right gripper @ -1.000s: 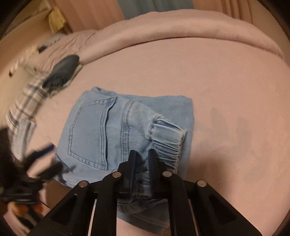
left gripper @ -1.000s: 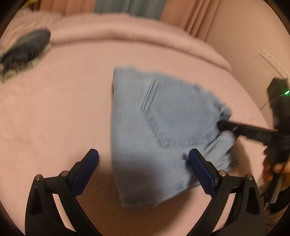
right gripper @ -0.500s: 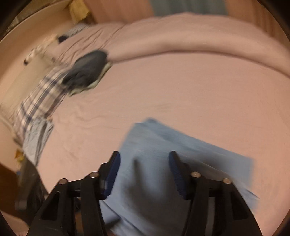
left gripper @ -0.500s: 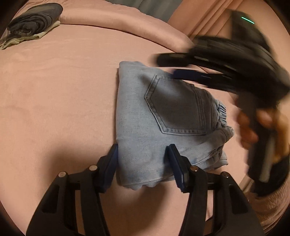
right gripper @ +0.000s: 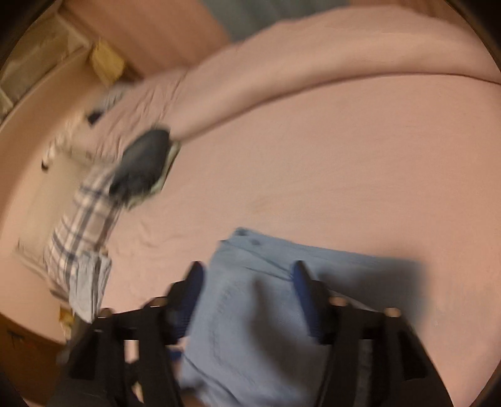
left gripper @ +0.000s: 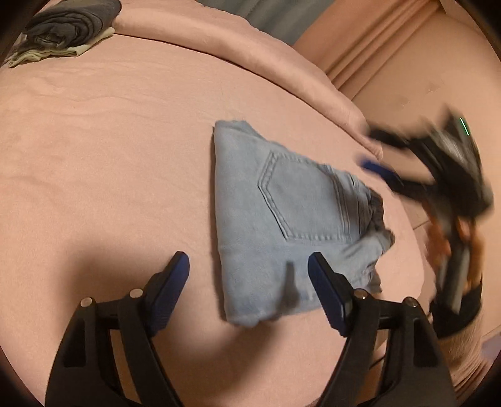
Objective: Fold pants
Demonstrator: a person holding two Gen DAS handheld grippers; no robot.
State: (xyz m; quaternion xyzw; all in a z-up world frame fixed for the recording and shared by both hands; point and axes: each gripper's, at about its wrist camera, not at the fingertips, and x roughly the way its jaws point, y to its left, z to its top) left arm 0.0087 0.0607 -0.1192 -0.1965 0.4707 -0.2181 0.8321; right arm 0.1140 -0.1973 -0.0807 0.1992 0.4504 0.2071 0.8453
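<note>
**Folded jeans lie free on the bed, both tongs spread**

The folded light-blue pants (left gripper: 281, 219) lie flat on the pink bed (left gripper: 109, 156), near its right edge, back pocket up. The left tongs (left gripper: 249, 275) hover spread over the pants' near edge, having just widened, pinching nothing. The right tongs (right gripper: 247, 281), blurred, have just opened above the denim, empty.

pink bed sheet (left gripper: 109, 150) covers the bed, a rolled pink duvet (left gripper: 219, 40) along its far edge. dark folded garment (left gripper: 72, 22) sits on a pale cloth (left gripper: 59, 53) at the far left corner. plaid fabric (right gripper: 81, 225) hangs off the bed's left side. pink curtains (left gripper: 369, 40) behind, all blurred in right view.
</note>
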